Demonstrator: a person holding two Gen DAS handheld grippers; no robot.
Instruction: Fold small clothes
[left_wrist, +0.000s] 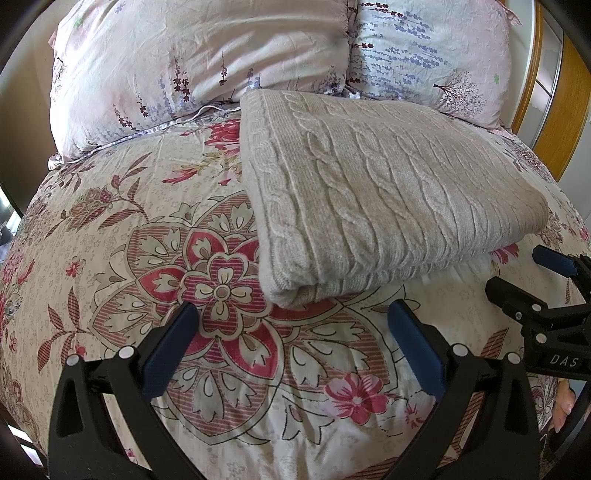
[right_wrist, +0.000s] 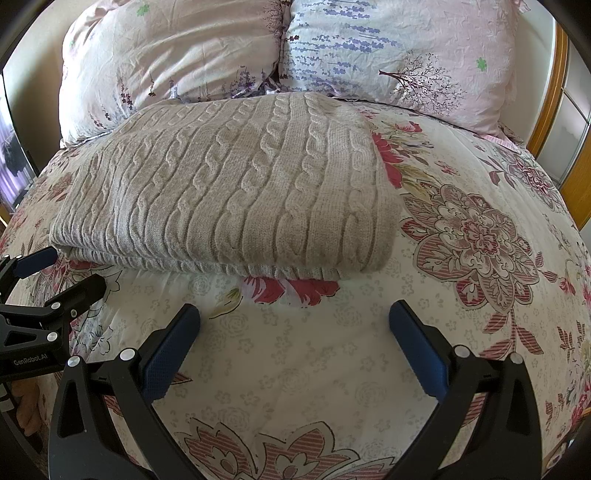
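A beige cable-knit sweater (left_wrist: 373, 192) (right_wrist: 236, 192) lies folded into a thick, roughly rectangular bundle on the floral bedspread (left_wrist: 229, 373) (right_wrist: 303, 354). Its raised braid pattern runs in parallel columns across the flat top layer. The rounded fold edges face the cameras, with ribbed lower layers showing underneath. Its far edge lies close to the pillows (left_wrist: 192, 62) (right_wrist: 399, 48).

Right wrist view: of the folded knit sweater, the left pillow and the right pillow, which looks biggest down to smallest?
1. Folded knit sweater, though it lies nearer the camera, which inflates it.
2-3. Right pillow and left pillow: look alike, both cropped by the frame, so no ranking.
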